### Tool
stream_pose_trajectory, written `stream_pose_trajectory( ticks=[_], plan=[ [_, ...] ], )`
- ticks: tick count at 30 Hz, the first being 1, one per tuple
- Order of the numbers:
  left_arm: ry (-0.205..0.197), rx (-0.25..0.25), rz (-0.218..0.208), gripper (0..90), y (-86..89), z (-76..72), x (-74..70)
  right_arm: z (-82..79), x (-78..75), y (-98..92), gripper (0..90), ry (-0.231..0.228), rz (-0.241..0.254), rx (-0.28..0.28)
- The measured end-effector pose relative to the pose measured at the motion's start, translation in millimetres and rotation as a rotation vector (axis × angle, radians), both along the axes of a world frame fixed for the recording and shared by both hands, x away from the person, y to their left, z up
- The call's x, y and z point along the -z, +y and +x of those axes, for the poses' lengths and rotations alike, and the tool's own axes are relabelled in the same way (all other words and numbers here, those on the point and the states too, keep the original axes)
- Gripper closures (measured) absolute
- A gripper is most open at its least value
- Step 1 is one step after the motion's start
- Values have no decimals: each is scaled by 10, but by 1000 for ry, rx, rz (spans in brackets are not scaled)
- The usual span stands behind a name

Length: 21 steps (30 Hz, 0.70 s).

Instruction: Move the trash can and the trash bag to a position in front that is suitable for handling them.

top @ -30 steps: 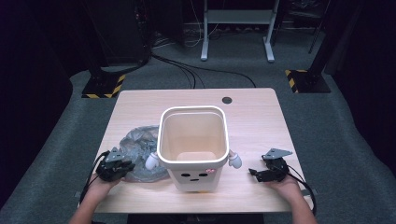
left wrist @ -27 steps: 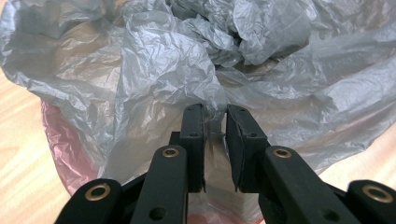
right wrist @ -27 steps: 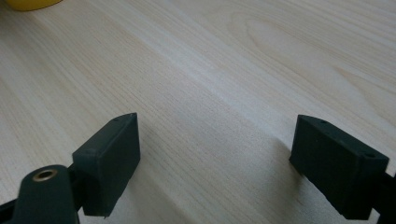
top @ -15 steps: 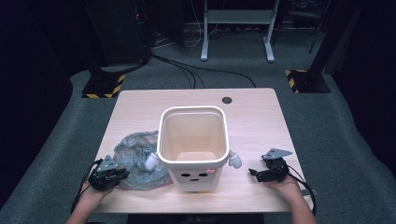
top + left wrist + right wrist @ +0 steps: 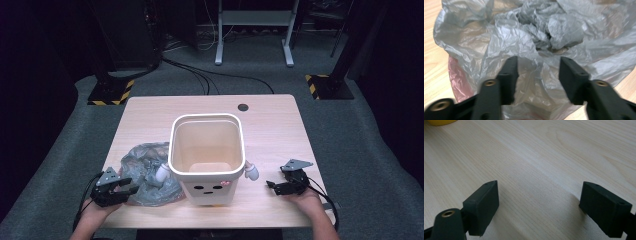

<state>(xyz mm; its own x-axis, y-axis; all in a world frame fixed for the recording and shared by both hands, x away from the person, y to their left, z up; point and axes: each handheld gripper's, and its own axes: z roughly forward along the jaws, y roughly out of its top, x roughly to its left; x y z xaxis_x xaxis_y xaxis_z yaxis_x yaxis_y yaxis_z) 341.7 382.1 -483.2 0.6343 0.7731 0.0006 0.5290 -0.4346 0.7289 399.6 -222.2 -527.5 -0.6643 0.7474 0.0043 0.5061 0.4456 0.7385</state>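
Observation:
A cream bin (image 5: 207,160) with a small face on its front stands open-topped in the middle of the table. A crumpled grey plastic bag (image 5: 145,172) lies against its left side. My left gripper (image 5: 119,191) sits at the bag's front-left edge. In the left gripper view it (image 5: 537,65) is open, its jaws astride the wrinkled grey bag (image 5: 524,37), with film lying between them. My right gripper (image 5: 278,186) rests right of the bin, near the front edge. In the right gripper view it (image 5: 539,195) is wide open over bare wood.
The wooden table (image 5: 270,120) has a round cable hole (image 5: 243,107) at the back. Small white knobs (image 5: 251,172) stick out from the bin's sides. A yellow edge (image 5: 439,122) shows at the top left of the right gripper view. Dark carpet, cables and stand feet lie beyond the table.
My left gripper has drawn back toward the front-left of the table, and the grey bag has spread out that way with it. The right gripper has stayed put.

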Motion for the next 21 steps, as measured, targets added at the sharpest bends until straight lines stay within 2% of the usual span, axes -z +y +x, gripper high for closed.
stream_pose_trajectory(
  ticks=[3,7,8,14,19,20,21],
  plan=[
    [4,-1,-28,416,10,-9,-24,-3,0,-1,150,-1,-1,0],
    [-15,-6,-36,359,8,-9,-79,-13,-1,3,155,0,0,0],
    [-22,-6,-34,354,4,-7,-94,-23,-10,4,188,2,-1,-11],
    [-46,0,-46,337,-46,16,-183,-52,-42,8,255,17,-16,-51],
    [-49,40,-52,330,-108,34,-264,-41,-131,28,320,82,-36,-39],
    [-44,49,-58,333,-115,39,-284,-53,-151,41,340,70,-43,-50],
    [-42,52,-67,339,-121,43,-305,-92,-204,55,357,39,-50,-63]
  ],
)
